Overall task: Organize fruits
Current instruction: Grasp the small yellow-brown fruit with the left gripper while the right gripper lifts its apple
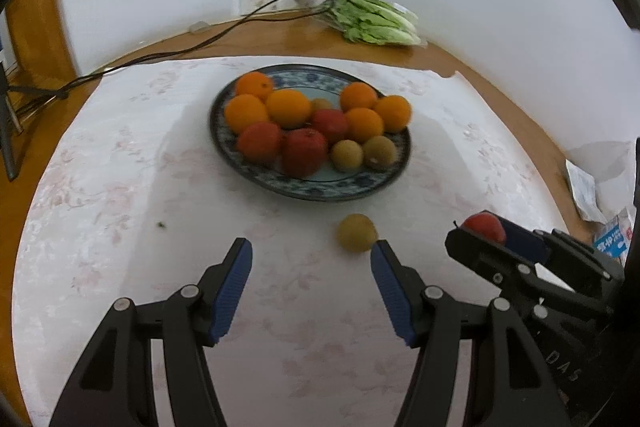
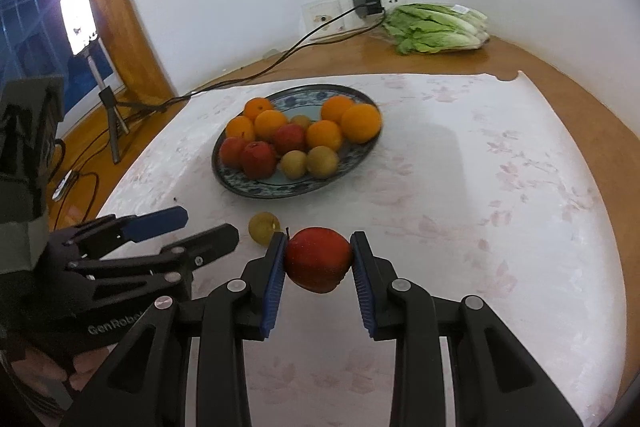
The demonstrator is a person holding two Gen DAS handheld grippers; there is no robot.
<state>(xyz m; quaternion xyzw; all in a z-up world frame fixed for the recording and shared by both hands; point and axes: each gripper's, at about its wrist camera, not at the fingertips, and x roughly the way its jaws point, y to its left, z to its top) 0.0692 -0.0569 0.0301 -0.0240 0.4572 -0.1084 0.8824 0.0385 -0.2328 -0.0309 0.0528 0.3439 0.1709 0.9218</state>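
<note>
White tablecloth (image 2: 480, 187), apple (image 2: 318, 259) – clamped in right hand-held gripper (image 2: 319, 259)

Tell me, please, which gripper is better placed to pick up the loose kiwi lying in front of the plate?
Left. The left gripper is open and empty, with the kiwi just off its fingertip, while the right gripper is shut on the apple.

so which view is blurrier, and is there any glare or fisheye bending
Left wrist view: the plate and its fruit are smeared by motion blur. Right wrist view: sharper, the apple in the right gripper is crisp, and a lit phone screen flares at upper left. Both views bow the table edge and darken at the corners.
</note>
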